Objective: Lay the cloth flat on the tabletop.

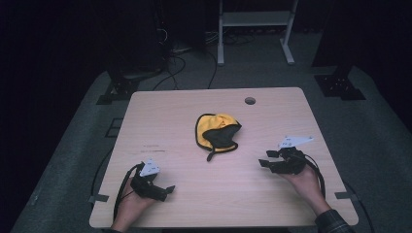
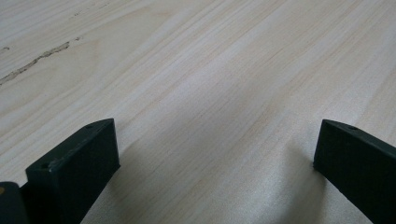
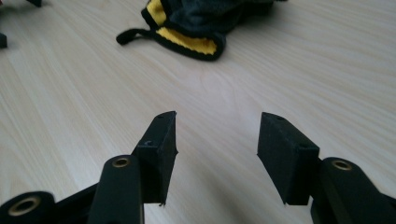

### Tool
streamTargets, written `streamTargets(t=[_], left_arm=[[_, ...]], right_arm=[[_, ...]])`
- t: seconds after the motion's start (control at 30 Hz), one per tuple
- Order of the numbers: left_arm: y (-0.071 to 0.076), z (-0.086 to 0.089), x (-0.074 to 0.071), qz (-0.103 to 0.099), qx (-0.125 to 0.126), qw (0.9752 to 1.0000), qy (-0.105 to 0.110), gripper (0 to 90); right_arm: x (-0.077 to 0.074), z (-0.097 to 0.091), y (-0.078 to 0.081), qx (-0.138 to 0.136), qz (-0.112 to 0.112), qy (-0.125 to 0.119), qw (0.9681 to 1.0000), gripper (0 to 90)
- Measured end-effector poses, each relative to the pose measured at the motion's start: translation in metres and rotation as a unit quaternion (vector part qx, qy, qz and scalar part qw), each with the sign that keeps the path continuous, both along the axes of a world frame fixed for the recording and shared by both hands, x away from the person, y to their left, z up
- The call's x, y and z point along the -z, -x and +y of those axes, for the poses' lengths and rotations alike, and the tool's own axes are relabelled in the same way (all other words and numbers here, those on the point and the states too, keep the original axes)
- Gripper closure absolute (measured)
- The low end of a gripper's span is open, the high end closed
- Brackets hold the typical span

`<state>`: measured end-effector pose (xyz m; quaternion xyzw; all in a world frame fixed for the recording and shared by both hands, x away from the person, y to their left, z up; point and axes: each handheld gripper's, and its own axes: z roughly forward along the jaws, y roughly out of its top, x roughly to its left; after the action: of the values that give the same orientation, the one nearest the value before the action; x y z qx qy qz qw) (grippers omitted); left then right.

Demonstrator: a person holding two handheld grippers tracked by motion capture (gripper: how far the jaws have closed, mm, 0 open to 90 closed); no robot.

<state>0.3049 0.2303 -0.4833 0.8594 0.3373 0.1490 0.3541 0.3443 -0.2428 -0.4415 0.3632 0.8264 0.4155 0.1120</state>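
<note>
Yellow cloth with black trim and a dark lining, crumpled in a loose heap mid-table. It sits ahead of my right gripper, well apart from its fingers, and further still from my left gripper.

Right fingers: partly spread, nothing between them, only bare wood below. Left fingers: released wide, empty, hovering low over the wood.

Risks, as I judge them:
- Fingers may be set too narrow for the heap. If I come in at this gap I could push the cloth ahead rather than take it.
- Black strap trails off the near edge towards my right fingers. Grabbing only that would drag the whole bundle and leave it hanging lopsided.
- Cloth is soft and layered. A pinch could catch only the top fold, and the rest could slide out on lifting.
- Fingers ride low. Scraping the wood on approach could skid the cloth away.
- Both grippers converging on one small heap could bump each other.

Look of the cloth: bright yellow face, black piping all round the rim, dark grey fleece-like inside folded over the top. Shape reads like a small cap or mitt, though I cannot tell which. Limp, no stiff parts visible.
</note>
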Motion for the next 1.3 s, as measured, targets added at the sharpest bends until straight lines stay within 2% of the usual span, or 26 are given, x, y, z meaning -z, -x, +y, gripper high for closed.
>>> streamTargets(t=[0.1,0.2,0.3,0.33,0.43,0.5,0.93,1.3], left_arm=[[0.000,0.000,0.000,0.000,-0.001,1.0000,0.001,0.0],[0.000,0.000,0.000,0.000,-0.001,1.0000,0.001,0.0],[0.000,0.000,0.000,0.000,-0.001,1.0000,0.001,0.0],[0.000,0.000,0.000,0.000,-0.001,1.0000,0.001,0.0],[0.000,0.000,0.000,0.000,-0.001,1.0000,0.001,0.0],[0.000,0.000,0.000,0.000,-0.001,1.0000,0.001,0.0],[0.000,0.000,0.000,-0.001,-0.001,1.0000,0.002,0.0],[0.000,0.000,0.000,-0.002,-0.001,1.0000,0.001,0.0]], right_arm=[[-0.003,0.008,-0.005,-0.007,-0.002,0.002,1.0000,46.7],[-0.008,0.018,-0.011,-0.012,-0.008,-0.012,0.9998,47.5],[-0.011,0.023,-0.015,-0.016,-0.011,-0.010,0.9998,47.4],[-0.014,0.026,-0.019,-0.016,-0.018,-0.016,0.9996,47.4],[-0.017,0.031,-0.024,-0.019,-0.015,-0.018,0.9995,47.0],[-0.019,0.035,-0.028,-0.021,-0.021,-0.021,0.9993,47.0],[-0.035,0.079,-0.056,-0.049,-0.042,-0.037,0.9972,46.0],[-0.043,0.109,-0.076,-0.065,-0.046,-0.056,0.9953,46.4]])
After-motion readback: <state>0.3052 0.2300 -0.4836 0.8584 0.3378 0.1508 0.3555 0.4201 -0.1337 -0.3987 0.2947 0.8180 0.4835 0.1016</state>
